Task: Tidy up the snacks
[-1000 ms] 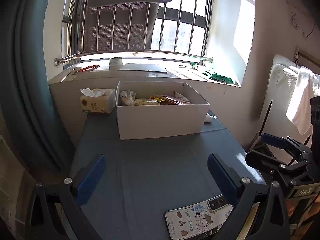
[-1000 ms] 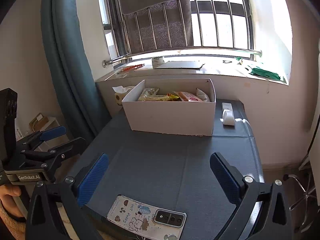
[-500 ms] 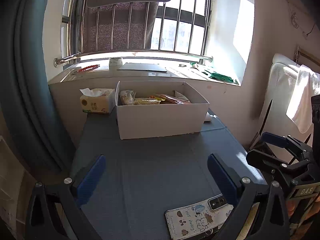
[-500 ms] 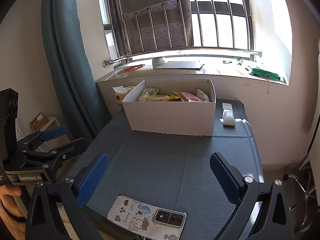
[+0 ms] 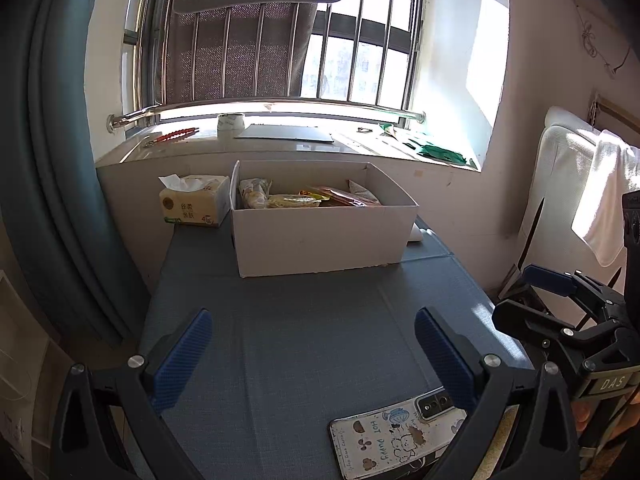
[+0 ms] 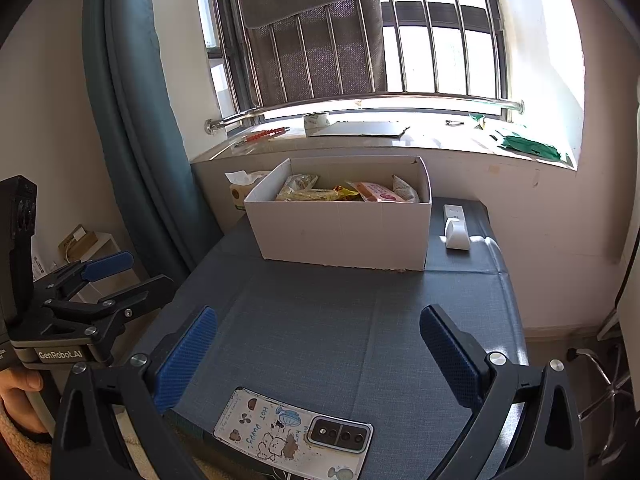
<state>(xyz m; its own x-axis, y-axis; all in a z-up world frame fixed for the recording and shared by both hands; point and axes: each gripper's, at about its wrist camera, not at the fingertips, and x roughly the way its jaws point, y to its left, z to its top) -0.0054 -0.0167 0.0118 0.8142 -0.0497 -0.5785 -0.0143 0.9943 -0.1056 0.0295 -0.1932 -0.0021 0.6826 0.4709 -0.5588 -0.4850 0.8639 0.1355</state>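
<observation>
Right now you are holding both grippers wide apart at the near end of the grey table, and neither one is gripping anything. In the left wrist view, your left gripper is sitting across the bottom of the frame with its blue pads spread and bare tabletop showing between them. Your right gripper is posing the same way in its own view, fingers parted and nothing between them.

The snacks are lying inside the white cardboard box, which is standing in the middle of both frames at the far end of the table, against the wall under the window sill. From the right wrist view you are looking down on several packets packed side by side, a pink one among them. A tissue pack is sitting just beside the box, on its left in the frame, and a white remote is lying beside the box on its right in the right wrist frame.

A phone in a cartoon case is lying face down at the bottom of both frames, close under your grippers and well apart from the box.
</observation>
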